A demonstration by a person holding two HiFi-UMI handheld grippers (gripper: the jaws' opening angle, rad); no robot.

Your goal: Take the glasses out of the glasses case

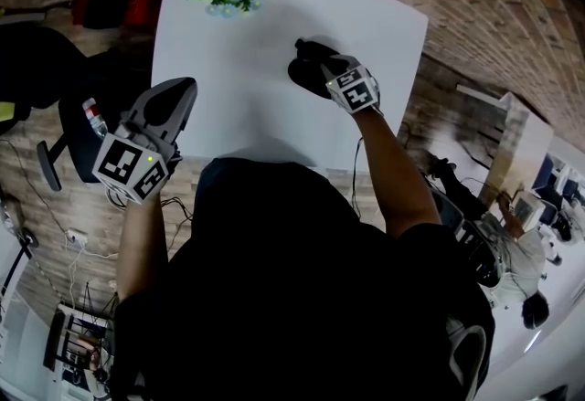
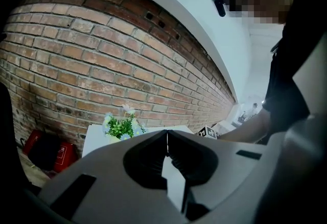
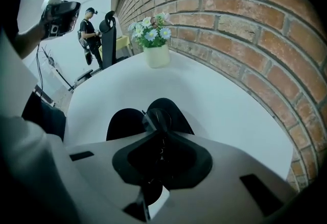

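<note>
Evidently glasses, lens outward, in right tongs

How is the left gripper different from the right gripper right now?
The left gripper is shut on nothing; the right gripper is shut on the glasses. The left gripper is held by the edge of the table, away from the case; the right gripper is just above the open black case. Both have grey jaws and a marker cube.
</note>
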